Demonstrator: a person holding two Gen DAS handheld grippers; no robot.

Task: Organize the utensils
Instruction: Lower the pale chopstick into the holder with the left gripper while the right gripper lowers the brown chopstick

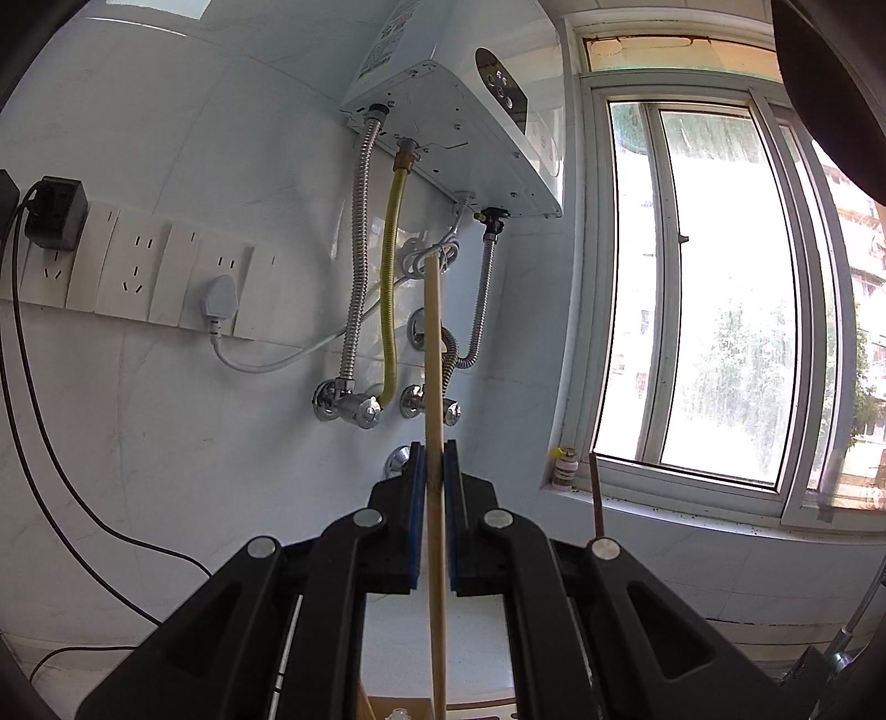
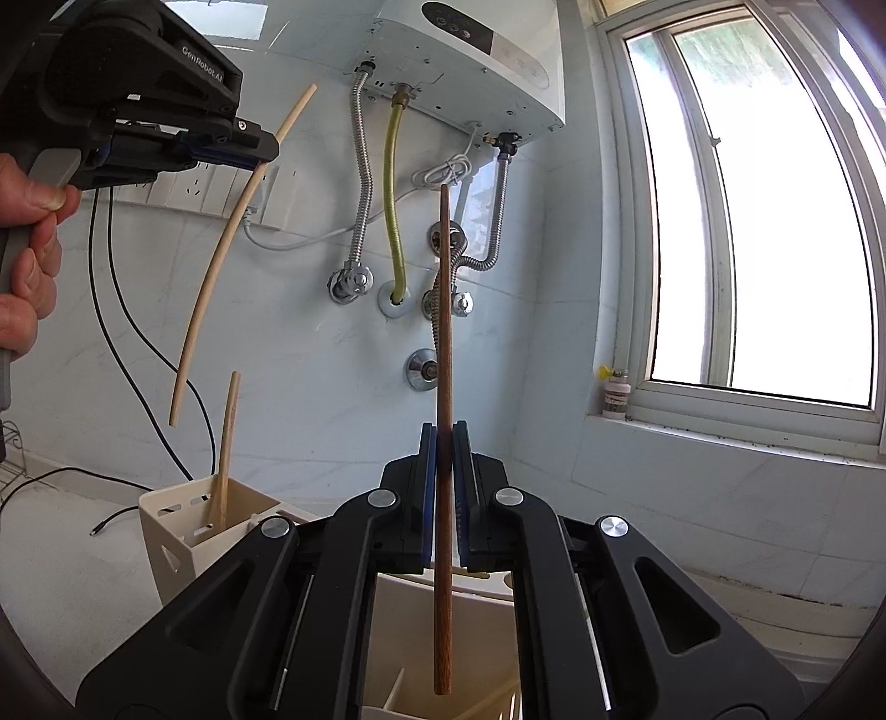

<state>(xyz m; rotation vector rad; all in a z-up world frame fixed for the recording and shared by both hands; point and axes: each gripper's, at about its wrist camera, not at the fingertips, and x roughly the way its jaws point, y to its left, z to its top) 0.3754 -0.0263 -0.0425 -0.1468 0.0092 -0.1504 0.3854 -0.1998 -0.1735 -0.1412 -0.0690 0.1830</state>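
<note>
I am holding the right tool (image 2: 441, 476) clamped on a dark brown wooden chopstick (image 2: 443, 343), its blue pads pinching it around mid-length so it is standing near upright, its lower tip hanging over a pale bin I can only partly see. It is looking light, stiff and fairly slick, so I am judging a mid-shaft grip safest against pivoting. My left tool (image 1: 435, 471) is likewise squeezing a pale bamboo chopstick (image 1: 434, 354), thin, round and smooth, raised above the cream utensil holder (image 2: 166, 526) on the white tabletop (image 2: 66, 565), where another pale stick (image 2: 227, 443) is leaning. Beyond, corrugated metal hoses (image 2: 362, 183) are hanging under a glossy white water heater (image 2: 476, 50) beside the window (image 2: 764, 194).
</note>
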